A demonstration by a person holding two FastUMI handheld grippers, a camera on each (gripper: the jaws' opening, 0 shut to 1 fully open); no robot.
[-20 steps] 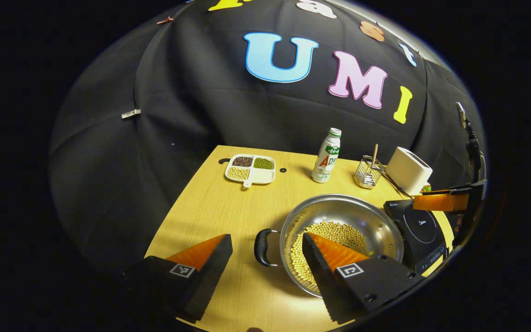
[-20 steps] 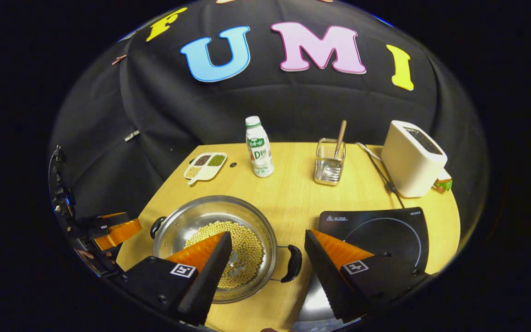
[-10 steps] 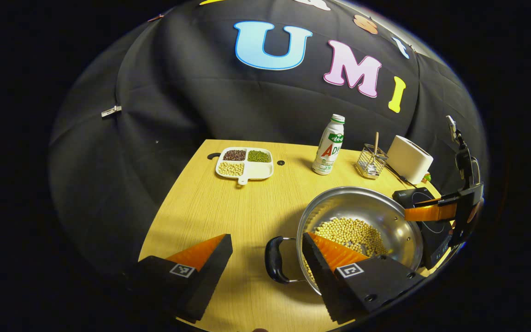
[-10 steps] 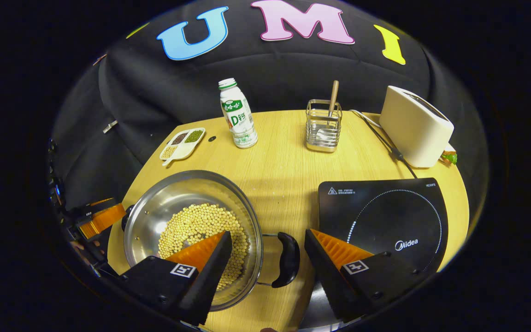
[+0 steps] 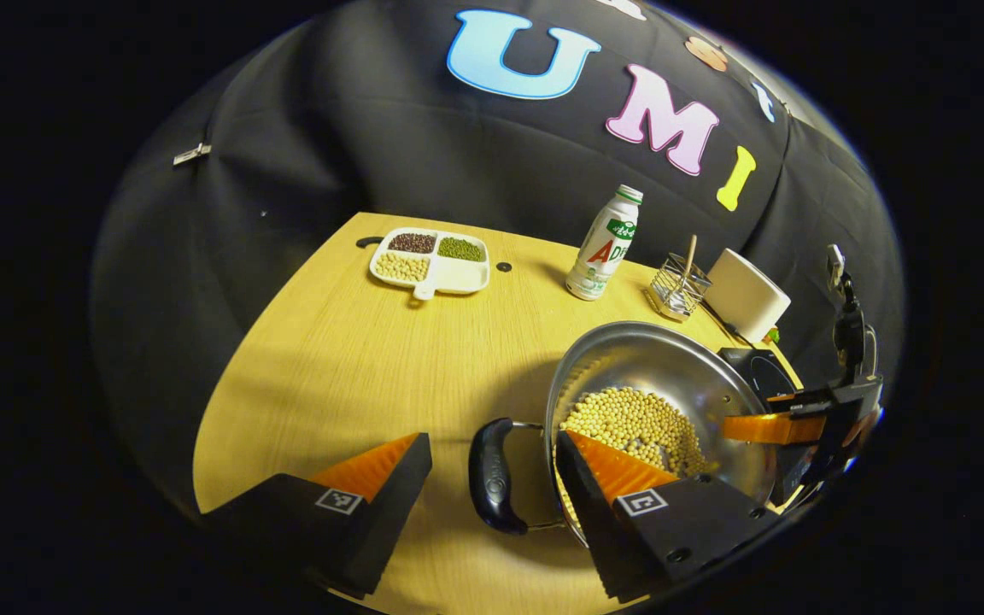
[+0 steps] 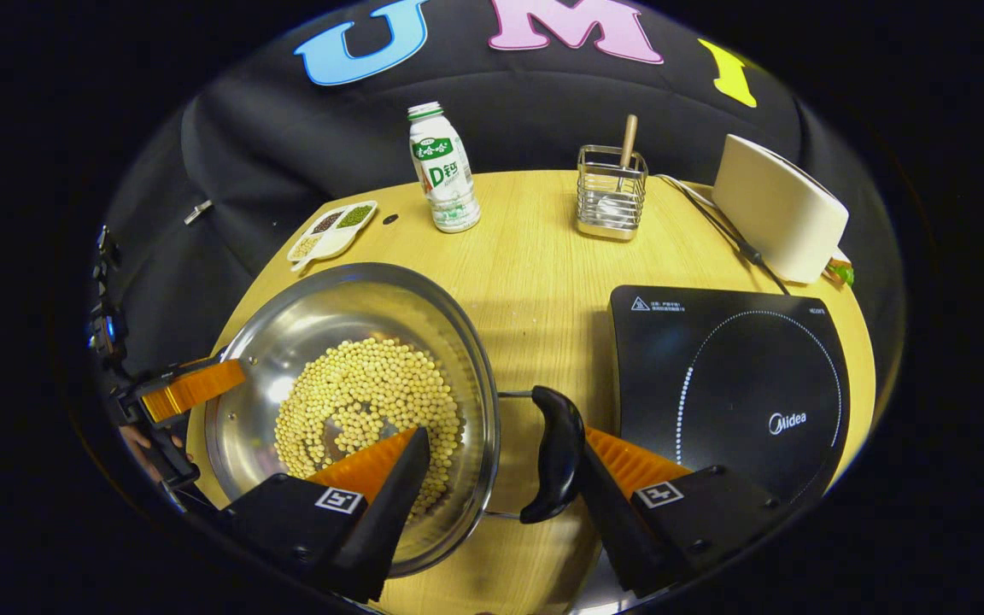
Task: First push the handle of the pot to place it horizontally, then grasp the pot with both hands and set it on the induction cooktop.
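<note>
Each open gripper (image 5: 492, 465) (image 6: 496, 465) straddles a pot (image 6: 355, 401) handle (image 6: 553, 465); the cooktop (image 6: 731, 384) lies right, at the table's (image 6: 535, 256) right edge.

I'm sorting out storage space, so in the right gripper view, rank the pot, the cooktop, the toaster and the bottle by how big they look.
1. pot and cooktop: alike, both near the camera, so unranked
2. toaster
3. bottle, smallest

Steel pot (image 6: 355, 342) of soybeans, beside black induction cooktop (image 6: 731, 376)
</note>
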